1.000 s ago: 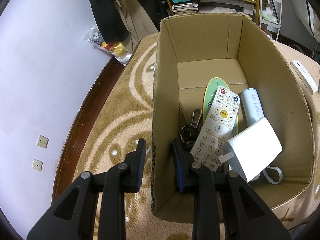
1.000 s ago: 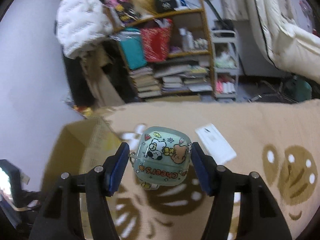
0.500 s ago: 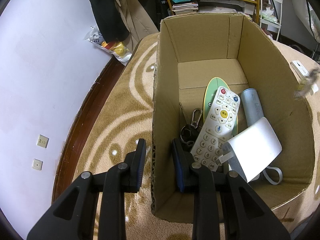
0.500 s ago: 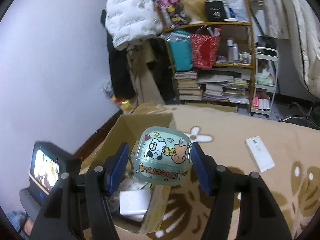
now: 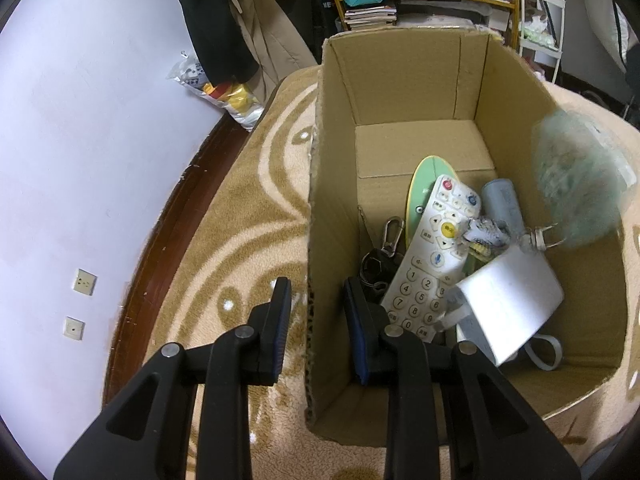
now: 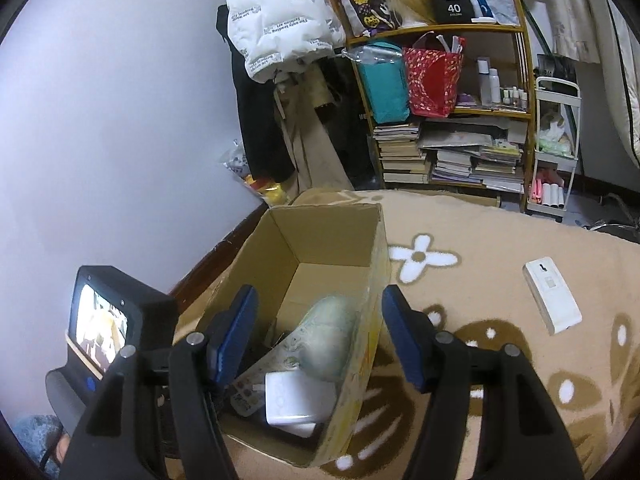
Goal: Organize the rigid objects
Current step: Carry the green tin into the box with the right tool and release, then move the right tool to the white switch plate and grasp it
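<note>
pale green cartoon case [image 5: 576, 176] dropping into brown cardboard box [image 5: 412, 80] – right tongs [image 6: 316, 338] apart, empty; left tongs [image 5: 316, 312] straddle the box wall, gap visible – white flat device [image 6: 552, 300] left on the rug.

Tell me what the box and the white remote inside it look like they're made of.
The box looks like plain brown corrugated cardboard, matte, with creased fold lines and a fluted cut edge. The white remote appears to be smooth hard plastic; its raised round buttons are probably rubber.
</note>
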A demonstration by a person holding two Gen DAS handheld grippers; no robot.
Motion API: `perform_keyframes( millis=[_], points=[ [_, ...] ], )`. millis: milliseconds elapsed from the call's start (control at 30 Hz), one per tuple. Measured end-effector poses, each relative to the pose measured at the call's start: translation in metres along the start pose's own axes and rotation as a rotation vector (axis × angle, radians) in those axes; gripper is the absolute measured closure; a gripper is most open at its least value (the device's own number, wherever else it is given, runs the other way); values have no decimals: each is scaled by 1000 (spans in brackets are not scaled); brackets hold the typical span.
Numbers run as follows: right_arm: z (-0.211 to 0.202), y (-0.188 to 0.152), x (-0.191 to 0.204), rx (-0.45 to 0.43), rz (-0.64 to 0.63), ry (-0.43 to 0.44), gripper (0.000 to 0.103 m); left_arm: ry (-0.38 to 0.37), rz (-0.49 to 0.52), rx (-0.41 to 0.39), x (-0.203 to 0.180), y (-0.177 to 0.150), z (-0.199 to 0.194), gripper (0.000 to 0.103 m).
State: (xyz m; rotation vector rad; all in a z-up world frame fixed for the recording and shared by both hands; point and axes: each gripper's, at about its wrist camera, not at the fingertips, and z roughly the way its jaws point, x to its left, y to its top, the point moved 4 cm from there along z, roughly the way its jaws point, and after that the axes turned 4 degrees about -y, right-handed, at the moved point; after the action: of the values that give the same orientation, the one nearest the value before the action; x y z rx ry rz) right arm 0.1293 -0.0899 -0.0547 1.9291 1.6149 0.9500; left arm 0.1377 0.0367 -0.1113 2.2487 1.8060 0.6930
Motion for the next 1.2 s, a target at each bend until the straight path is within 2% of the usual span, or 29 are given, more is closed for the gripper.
perform_keyframes(
  millis=[33, 167, 200, 433, 800, 967, 1067, 1200],
  points=[
    [-1, 1, -2, -5, 2, -12, 21, -1, 1, 5, 0, 0, 1, 76],
    [-3, 6, -18, -32, 27, -80, 7, 4, -2, 4, 0, 0, 1, 76],
    [-4, 9, -26, -42, 47, -106, 0, 1, -1, 6, 0, 0, 1, 76],
    [2, 28, -84, -65, 137, -240, 0, 4, 0, 4, -3, -1, 1, 76],
    [35, 33, -168, 11, 124, -398, 0, 4, -4, 6, -4, 0, 0, 76],
    [53, 29, -185, 45, 146, -443, 0, 10, 0, 7, -2, 0, 0, 76],
    [65, 23, -198, 88, 182, -409, 0, 5, -5, 4, -1, 0, 1, 76],
    [76, 16, -217, 121, 201, -431, 0, 7, -6, 4, -1, 0, 0, 76]
  ],
)
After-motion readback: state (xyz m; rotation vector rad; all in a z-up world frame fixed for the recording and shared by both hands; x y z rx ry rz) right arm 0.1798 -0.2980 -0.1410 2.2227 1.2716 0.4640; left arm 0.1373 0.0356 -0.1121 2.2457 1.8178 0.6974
